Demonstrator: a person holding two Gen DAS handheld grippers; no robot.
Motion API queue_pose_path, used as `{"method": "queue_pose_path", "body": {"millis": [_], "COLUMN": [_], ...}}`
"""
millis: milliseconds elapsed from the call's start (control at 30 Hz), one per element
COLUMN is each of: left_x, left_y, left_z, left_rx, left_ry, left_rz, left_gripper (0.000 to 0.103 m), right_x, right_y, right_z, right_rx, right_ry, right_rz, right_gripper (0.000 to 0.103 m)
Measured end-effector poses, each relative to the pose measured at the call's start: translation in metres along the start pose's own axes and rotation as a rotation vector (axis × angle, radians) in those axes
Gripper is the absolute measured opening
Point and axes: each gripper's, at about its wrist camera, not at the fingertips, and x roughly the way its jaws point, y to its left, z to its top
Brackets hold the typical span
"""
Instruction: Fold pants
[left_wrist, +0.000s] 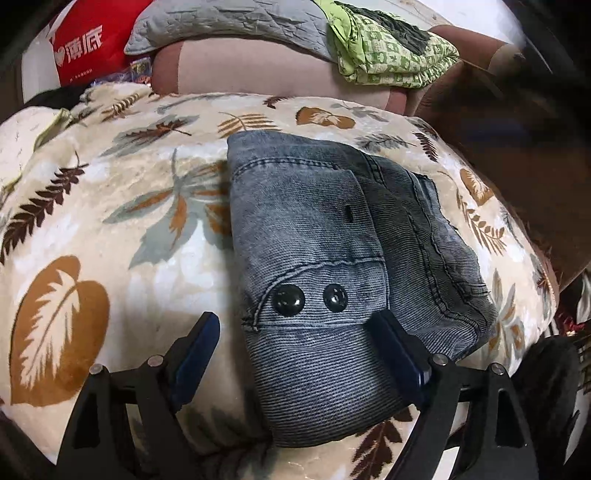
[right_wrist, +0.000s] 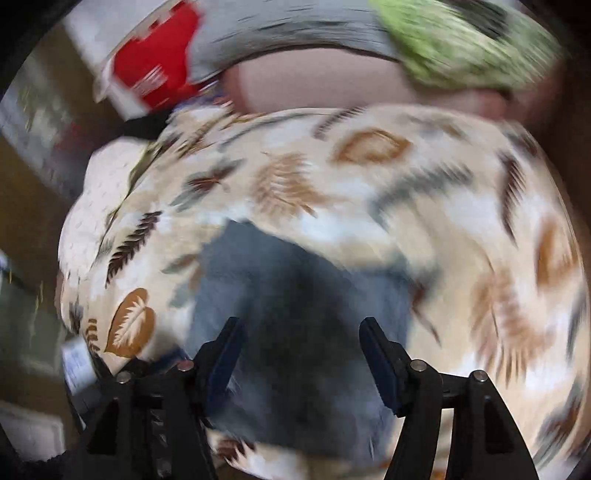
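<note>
pants folded, fold looks nearly finished

the pants (left_wrist: 332, 266) lie in a compact bundle on the leaf-print blanket (left_wrist: 110, 221); left gripper (left_wrist: 299, 332) and right gripper (right_wrist: 301, 332) both hang jaws apart, empty, above them; perhaps only tidying remains.

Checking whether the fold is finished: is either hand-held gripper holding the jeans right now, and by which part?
Nothing is held. The left hand-held gripper stands open astride the folded jeans, and the right hand-held gripper is open above them.
</note>
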Motion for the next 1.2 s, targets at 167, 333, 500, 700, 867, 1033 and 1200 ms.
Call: {"method": "queue_pose_path", "body": {"millis": [167, 333, 500, 700, 867, 1033, 1200], "left_x": [0.001, 0.004, 0.005, 0.003, 0.002, 0.0, -0.011], "left_y": [0.004, 0.006, 0.006, 0.009, 0.01, 0.012, 0.013], "left_z": [0.002, 0.001, 0.001, -0.002, -0.003, -0.004, -0.004], "left_rx": [0.0, -0.007, -0.008, -0.017, -0.022, -0.033, -0.048], "left_ry": [0.007, 0.012, 0.012, 0.006, -0.001, -0.009, -0.041], "left_rz": [-0.036, -0.067, -0.079, -0.09, -0.092, -0.104, -0.111], "left_gripper": [0.087, 0.088, 0.088, 0.088, 0.088, 0.088, 0.088], "right_x": [0.081, 0.163, 0.178, 0.134, 0.074, 0.06, 0.079], "right_y": [0.076, 0.098, 0.076, 0.037, 0.017, -0.029, -0.075], "right_z": [0.086, 0.112, 0.111, 0.12, 0.084, 0.008, -0.034], "right_rx": [-0.227, -0.307, -0.195, -0.015, 0.069, 0.143, 0.241], "right_ry": [0.226, 0.403, 0.402, 0.158, 0.052, 0.072, 0.099], "right_rz": [-0.012, -0.106, -0.079, -0.166, -0.014, 0.003, 0.026], "right_gripper": [0.073, 0.073, 0.028, 0.029, 0.035, 0.064, 0.065]}}
